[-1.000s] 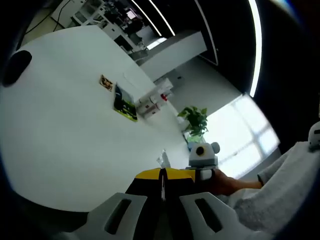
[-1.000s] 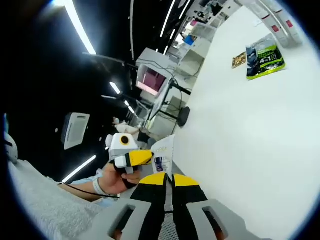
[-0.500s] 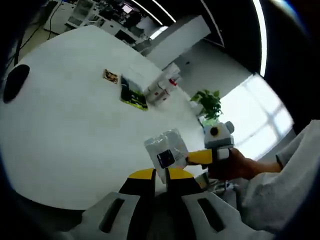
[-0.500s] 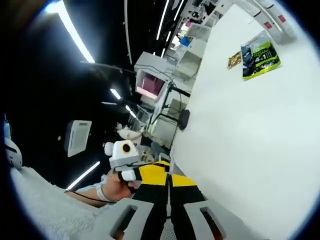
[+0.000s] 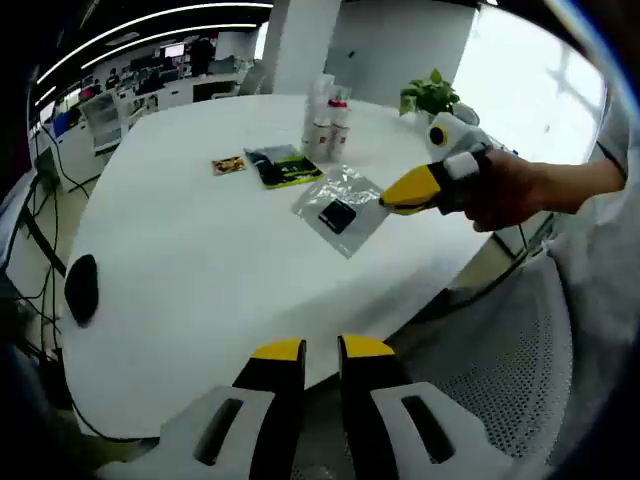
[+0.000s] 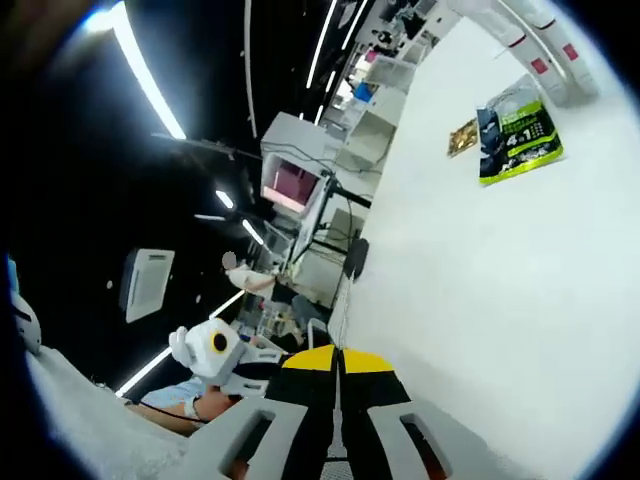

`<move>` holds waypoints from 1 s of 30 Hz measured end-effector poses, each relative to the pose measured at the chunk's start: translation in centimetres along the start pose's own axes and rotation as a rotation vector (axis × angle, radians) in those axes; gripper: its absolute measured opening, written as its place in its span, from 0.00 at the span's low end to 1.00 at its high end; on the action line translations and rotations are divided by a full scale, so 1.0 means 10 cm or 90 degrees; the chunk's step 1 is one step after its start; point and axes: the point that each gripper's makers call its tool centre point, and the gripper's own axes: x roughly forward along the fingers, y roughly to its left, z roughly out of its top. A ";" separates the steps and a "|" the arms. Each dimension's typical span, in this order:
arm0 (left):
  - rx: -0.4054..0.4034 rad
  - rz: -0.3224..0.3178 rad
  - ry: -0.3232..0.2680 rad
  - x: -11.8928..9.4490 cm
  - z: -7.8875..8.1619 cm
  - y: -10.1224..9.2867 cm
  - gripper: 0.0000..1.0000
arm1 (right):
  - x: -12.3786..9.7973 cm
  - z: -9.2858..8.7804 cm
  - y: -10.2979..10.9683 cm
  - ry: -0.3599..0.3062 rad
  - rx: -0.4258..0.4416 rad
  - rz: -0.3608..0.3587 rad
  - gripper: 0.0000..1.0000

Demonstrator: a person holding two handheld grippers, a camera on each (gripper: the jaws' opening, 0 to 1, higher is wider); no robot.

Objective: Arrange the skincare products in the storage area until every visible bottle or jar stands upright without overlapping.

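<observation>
In the left gripper view, the left gripper point(image 5: 320, 350) is hanging over the near edge of the white table point(image 5: 190, 260), its yellow-tipped jaws standing apart with nothing between them. Well beyond it and to the right, the right gripper point(image 5: 385, 200) is coming in from the right, held in a hand point(image 5: 515, 190), and its jaws are pinching the edge of a clear bag point(image 5: 338, 208) with a dark tag inside. The bag is hanging just above the tabletop, near the middle of the table.

The bottles point(image 5: 325, 122) are standing upright in a tight cluster at the far side of the table, white with red marks; their labels are too small to read. Just beside them on the left a green packet point(image 5: 285, 167) is lying flat, and a small card point(image 5: 228, 165) is lying left of that. A dark mouse point(image 5: 81, 288) is sitting near the left edge. A potted plant point(image 5: 430, 92) is standing beyond the far right end.

In the right gripper view, the jaws of the right gripper point(image 6: 336, 356) are closed together on a thin, edge-on sheet that is probably the bag. The green packet point(image 6: 518, 130) is showing far off across the table point(image 6: 480, 300), printed with "4" and "1" in large white figures; the smaller print is illegible. The card point(image 6: 462, 138) is lying just beside it, and the bottles point(image 6: 535, 45) are lying beyond, at the view's upper edge. The left gripper's body point(image 6: 215, 355) is showing at the lower left.
</observation>
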 end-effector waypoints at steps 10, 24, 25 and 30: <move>0.083 0.068 0.044 0.13 -0.16 0.14 0.00 | 0.26 0.62 0.03 -0.039 -0.027 -0.017 0.00; 0.090 0.094 0.070 0.12 -0.24 0.23 0.00 | 0.51 1.23 -0.15 -0.124 -0.003 -0.070 0.00; 0.088 0.094 0.073 0.13 -0.25 0.24 0.00 | 0.52 1.26 -0.19 -0.128 0.000 -0.078 0.00; 0.093 0.096 0.076 0.13 -0.25 0.24 0.00 | 0.57 1.32 -0.29 -0.138 0.017 -0.099 0.00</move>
